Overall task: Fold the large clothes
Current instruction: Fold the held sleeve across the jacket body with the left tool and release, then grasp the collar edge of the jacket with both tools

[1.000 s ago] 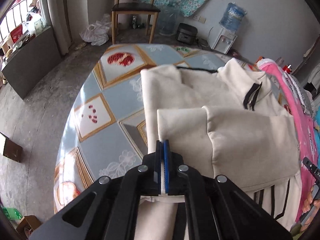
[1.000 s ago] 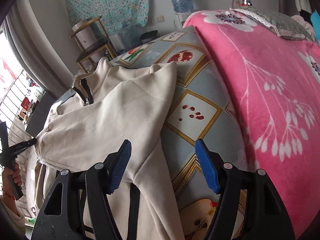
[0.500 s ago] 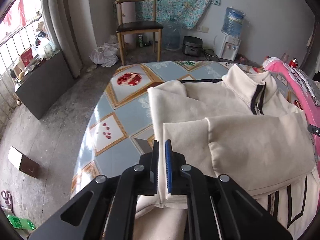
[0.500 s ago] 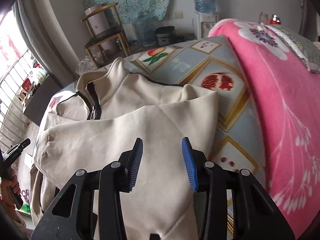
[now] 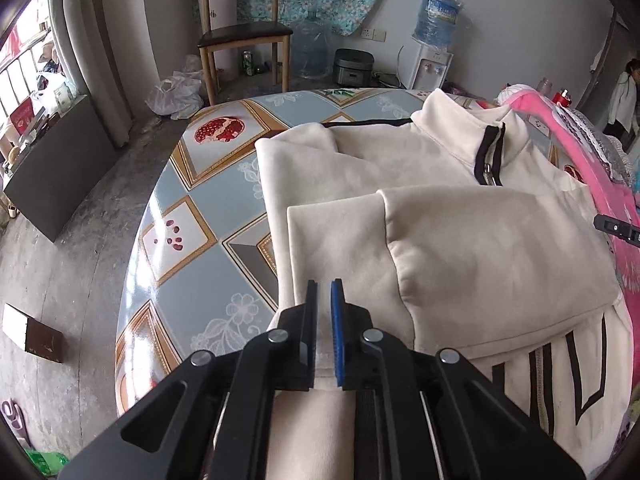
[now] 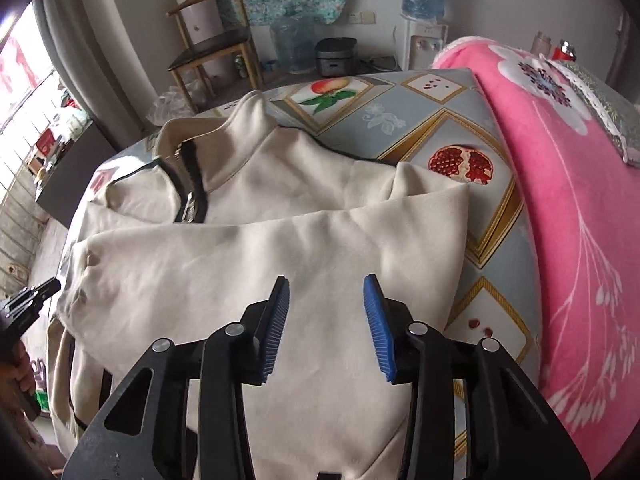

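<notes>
**Ana:** Concrete floor, a wooden chair (image 5: 240, 36) against the back wall, a water dispenser (image 5: 434, 40) in the corner, and centre stage a table (image 5: 192, 256) under a glossy fruit-print cloth.

**Ben:** And the cream jacket (image 5: 460, 240) lies across that table, collar and black-trimmed zip at the far end, one sleeve (image 6: 256, 264) folded flat across the chest.

**Ana:** Left gripper (image 5: 324, 334) sits low over the near hem. Fingers almost together, just a narrow slit between the pads, nothing pinched that I can see.

**Ben:** Right gripper (image 6: 326, 326) is the opposite: blue pads spread wide, hovering above the folded sleeve, gripping nothing.

**Ana:** Pink floral blanket (image 6: 560, 200) runs along the right side of the table, just beside the jacket's edge.

**Ben:** Black stripes show on the lower panel near the hem.
</notes>
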`<state>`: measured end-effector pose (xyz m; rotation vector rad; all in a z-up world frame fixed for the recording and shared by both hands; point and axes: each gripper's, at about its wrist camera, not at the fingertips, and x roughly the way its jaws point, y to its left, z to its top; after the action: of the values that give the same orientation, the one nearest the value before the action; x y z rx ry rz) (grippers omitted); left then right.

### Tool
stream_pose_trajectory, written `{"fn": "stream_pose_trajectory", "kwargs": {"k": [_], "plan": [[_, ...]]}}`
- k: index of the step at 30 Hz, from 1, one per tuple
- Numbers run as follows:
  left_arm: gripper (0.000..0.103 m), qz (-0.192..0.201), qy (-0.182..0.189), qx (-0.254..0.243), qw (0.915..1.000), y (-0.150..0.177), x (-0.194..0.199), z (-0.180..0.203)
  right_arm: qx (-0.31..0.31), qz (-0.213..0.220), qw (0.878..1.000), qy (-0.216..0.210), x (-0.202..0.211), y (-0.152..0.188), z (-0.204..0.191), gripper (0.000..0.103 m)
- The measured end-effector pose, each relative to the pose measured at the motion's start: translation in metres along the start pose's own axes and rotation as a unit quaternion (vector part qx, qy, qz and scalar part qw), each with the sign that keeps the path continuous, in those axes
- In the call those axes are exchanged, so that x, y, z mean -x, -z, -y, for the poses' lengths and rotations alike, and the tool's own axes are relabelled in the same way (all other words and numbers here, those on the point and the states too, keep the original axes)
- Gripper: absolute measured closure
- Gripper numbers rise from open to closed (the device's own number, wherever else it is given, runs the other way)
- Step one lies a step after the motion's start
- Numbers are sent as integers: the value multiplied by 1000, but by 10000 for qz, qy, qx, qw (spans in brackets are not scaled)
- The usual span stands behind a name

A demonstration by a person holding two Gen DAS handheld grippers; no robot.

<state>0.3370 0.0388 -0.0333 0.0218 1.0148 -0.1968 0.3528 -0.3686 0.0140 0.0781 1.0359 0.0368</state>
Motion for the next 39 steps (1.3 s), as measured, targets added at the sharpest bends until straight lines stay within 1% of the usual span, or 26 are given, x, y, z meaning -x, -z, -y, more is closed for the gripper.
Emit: {"fn": "stream_pose_trajectory", "kwargs": {"k": [2, 4, 5, 6, 8, 9, 10, 11, 12, 13, 15, 16, 19, 21, 23, 25, 28, 30, 32, 35, 36, 37, 39], "plan": [[96, -180, 27, -20, 9998, 4, -6, 0, 307, -126, 9993, 184, -5, 10, -11, 54], [96, -354, -9, -59, 9994, 10, -17, 1, 555, -382, 9961, 563, -19, 20, -19, 53], [96, -305, -16, -52, 9995, 11, -18, 1, 553, -473, 9953, 644, -25, 23, -19, 53], [96, -275, -26, -45, 9996, 11, -17, 2, 492, -453, 9956, 655, -23, 25, -18, 52], [96, -219, -19, 21, 9998, 11, -8, 2, 342, -412, 9960, 716, -9, 28, -18, 52], [92, -165, 48, 56, 9998, 12, 2, 1, 276, -326, 9968, 682, 3, 32, -18, 49], [89, -103, 100, 50, 9999, 12, 11, 1, 218, -177, 9979, 586, 20, 37, -18, 40], [82, -14, 104, 6, 9999, 14, 22, 1, 192, 2, 9986, 501, 38, 43, -20, 35], [75, 78, 77, -62, 9999, 17, 32, 2, 193, 156, 9985, 480, 54, 51, -22, 25], [71, 184, 40, -158, 9997, 21, 45, 2, 214, 319, 9980, 494, 71, 60, -25, 20], [61, 287, 4, -274, 9992, 32, 64, 3, 247, 487, 9973, 499, 97, 79, -28, 17], [60, 287, 16, -310, 9991, 40, 72, 2, 226, 507, 9973, 484, 108, 90, -30, 12], [53, 184, 57, -428, 9989, 71, 89, 4, 104, 475, 9979, 423, 127, 125, -33, 7], [48, 111, 85, -496, 9987, 95, 98, 5, 45, 337, 9983, 468, 133, 152, -36, 7], [47, 76, 53, -538, 9985, 117, 104, 7, 61, 244, 9977, 624, 134, 175, -38, 7], [46, -2, 54, -605, 9982, 140, 108, 9, 104, 122, 9971, 745, 133, 197, -42, 7], [46, -46, -128, -619, 9980, 168, 112, 11, 168, -55, 9961, 868, 127, 222, -49, 7], [46, -94, -172, -604, 9980, 183, 112, 11, 177, -117, 9952, 960, 124, 237, -51, 7], [46, -152, -292, -645, 9974, 196, 108, 12, 225, -210, 9936, 1087, 118, 249, -53, 7], [46, -249, -587, -815, 9946, 211, 98, 13, 260, -299, 9919, 1206, 107, 263, -52, 7], [46, -99, -602, -813, 9948, 215, 99, 12, 251, -363, 9913, 1239, 103, 266, -51, 7], [46, -64, -614, -830, 9946, 217, 100, 13, 227, -447, 9909, 1247, 98, 270, -49, 7], [46, -24, -636, -859, 9943, 219, 101, 12, 108, -299, 9932, 1118, 99, 274, -45, 7]]}}
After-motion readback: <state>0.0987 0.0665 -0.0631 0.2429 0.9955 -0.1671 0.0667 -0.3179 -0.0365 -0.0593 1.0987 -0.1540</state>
